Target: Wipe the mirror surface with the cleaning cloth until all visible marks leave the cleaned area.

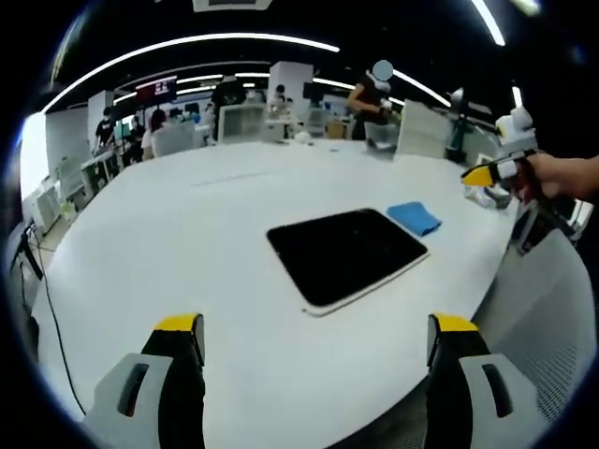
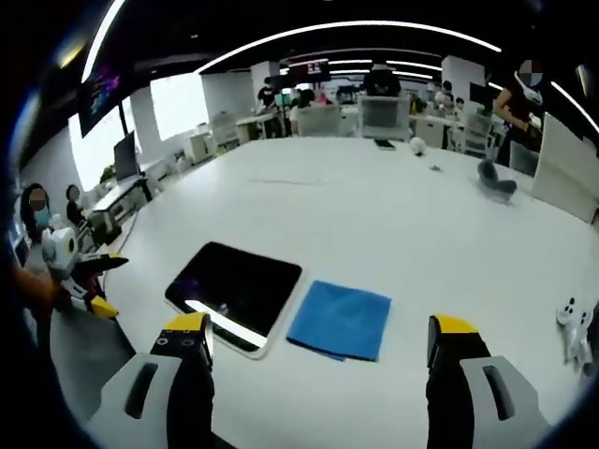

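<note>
The mirror [image 1: 346, 254], a dark rectangle with a thin white rim, lies flat on the white table [image 1: 187, 243]. A folded blue cleaning cloth [image 1: 414, 217] rests just beside its far right edge. My left gripper [image 1: 315, 341] hovers open over the near table edge, short of the mirror. At the right, a hand holds my right gripper [image 1: 482, 183] off the table edge. In the right gripper view the mirror [image 2: 234, 285] sits left of the cloth [image 2: 340, 320]. My right gripper [image 2: 320, 341] is open above the cloth's near side. The left gripper [image 2: 110, 284] shows at far left.
The big white table [image 2: 393, 224] stretches far back. On it are a dark object [image 2: 496, 182] far right and a small white thing [image 2: 573, 318] near the right edge. Desks, monitors and people [image 1: 370, 98] fill the room behind.
</note>
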